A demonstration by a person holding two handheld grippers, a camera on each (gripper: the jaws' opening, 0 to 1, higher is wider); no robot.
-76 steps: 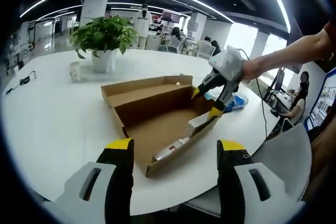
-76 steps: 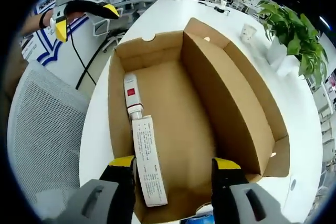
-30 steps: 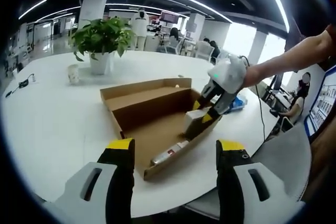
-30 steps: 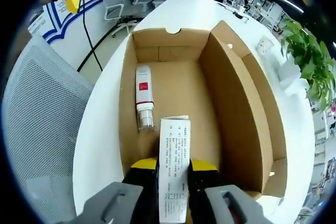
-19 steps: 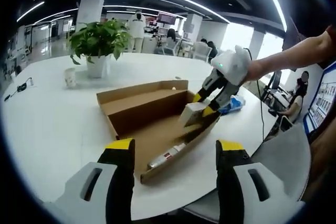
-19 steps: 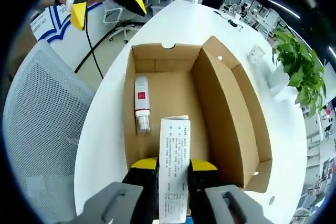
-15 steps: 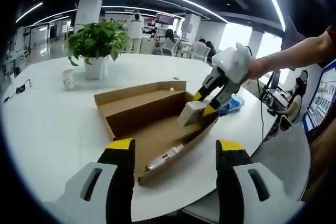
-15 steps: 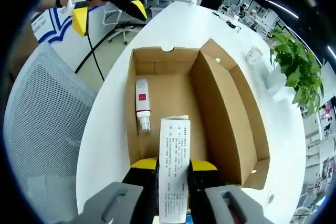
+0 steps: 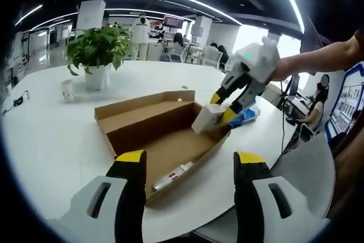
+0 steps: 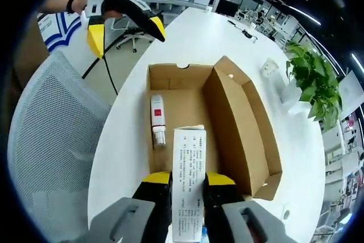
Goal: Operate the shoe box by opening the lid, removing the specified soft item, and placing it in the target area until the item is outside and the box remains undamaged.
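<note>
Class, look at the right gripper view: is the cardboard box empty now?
No: a white tube with a red label lies on the floor of the cardboard box.

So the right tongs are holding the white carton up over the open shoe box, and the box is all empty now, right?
Not empty. The right tongs do hold the white carton over the open shoe box, but the right gripper view shows a white tube lying inside.

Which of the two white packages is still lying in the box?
The tube with the red label, flat on the box floor. The printed carton is clamped in the right gripper, lifted above the box.
</note>
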